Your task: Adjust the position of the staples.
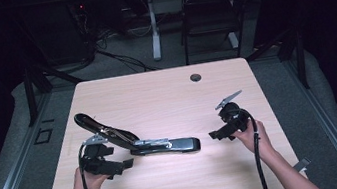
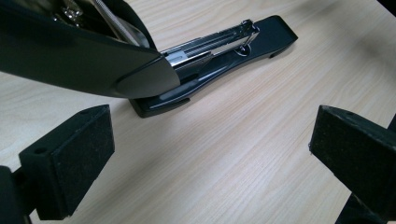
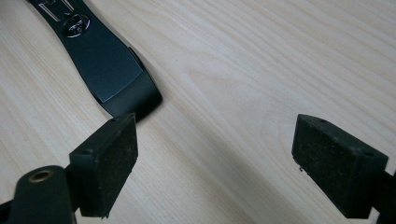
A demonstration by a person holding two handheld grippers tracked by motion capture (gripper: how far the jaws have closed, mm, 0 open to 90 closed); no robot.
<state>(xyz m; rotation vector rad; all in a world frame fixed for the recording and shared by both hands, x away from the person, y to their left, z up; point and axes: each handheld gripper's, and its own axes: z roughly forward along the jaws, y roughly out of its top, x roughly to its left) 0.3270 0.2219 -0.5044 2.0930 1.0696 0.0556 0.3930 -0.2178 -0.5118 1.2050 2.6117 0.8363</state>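
Stapler of black plastic and metal (image 1: 138,142) lies opened on the pale wooden surface (image 1: 166,95); both grippers' fingers (image 2: 70,163) (image 3: 105,163) stand apart, empty. Next, probably, one closes on its raised arm.

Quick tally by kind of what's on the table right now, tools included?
Stapler, black, swung open: 1
Left tool, open: 1
Right tool, open: 1
Total: 3

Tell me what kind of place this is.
Probably a lab or recording studio: a bare wooden table ringed by black curtains, a folding chair and floor cables behind, one opened stapler laid out.
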